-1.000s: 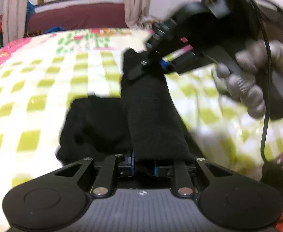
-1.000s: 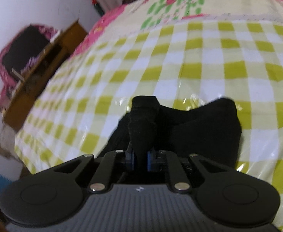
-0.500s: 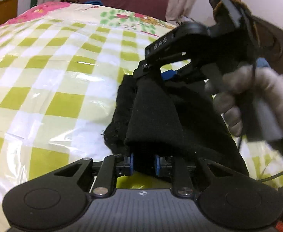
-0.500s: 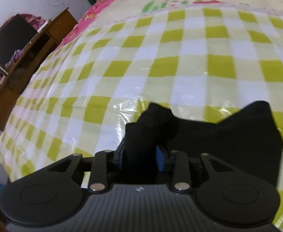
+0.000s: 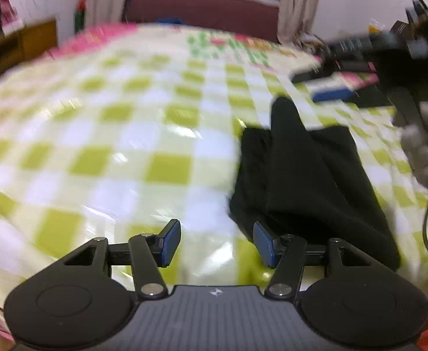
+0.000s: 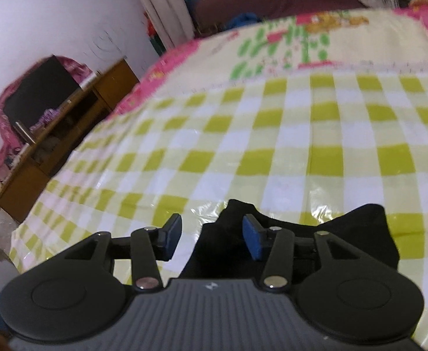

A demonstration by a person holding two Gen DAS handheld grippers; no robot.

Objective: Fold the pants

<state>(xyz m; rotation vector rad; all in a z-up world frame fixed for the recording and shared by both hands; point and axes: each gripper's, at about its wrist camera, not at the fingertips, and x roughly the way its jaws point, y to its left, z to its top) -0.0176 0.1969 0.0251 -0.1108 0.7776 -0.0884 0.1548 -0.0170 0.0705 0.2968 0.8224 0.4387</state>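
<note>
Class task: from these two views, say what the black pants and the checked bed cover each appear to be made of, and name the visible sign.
Black pants: apparently soft matte knit or fleece; no shine, it slumps in rounded folds. Checked bed cover: looks like glossy plastic sheeting over printed cloth; bright crinkled glare patches show. Exact fibres cannot be told.

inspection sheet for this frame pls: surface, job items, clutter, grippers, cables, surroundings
Surface: bed under a glossy green-and-white checked cover.
Job's things: black pants lying bunched on the cover, one fold peaking upward.
Clutter: nothing seen on the cover besides the pants.
Grippers: left gripper open, empty, pants at its right finger. Right gripper open over the pants' edge, gripping nothing; held in a gloved hand.
Cables: black cable hanging from the right gripper.
Surroundings: wooden cabinet, curtains, window, maroon headboard.
</note>
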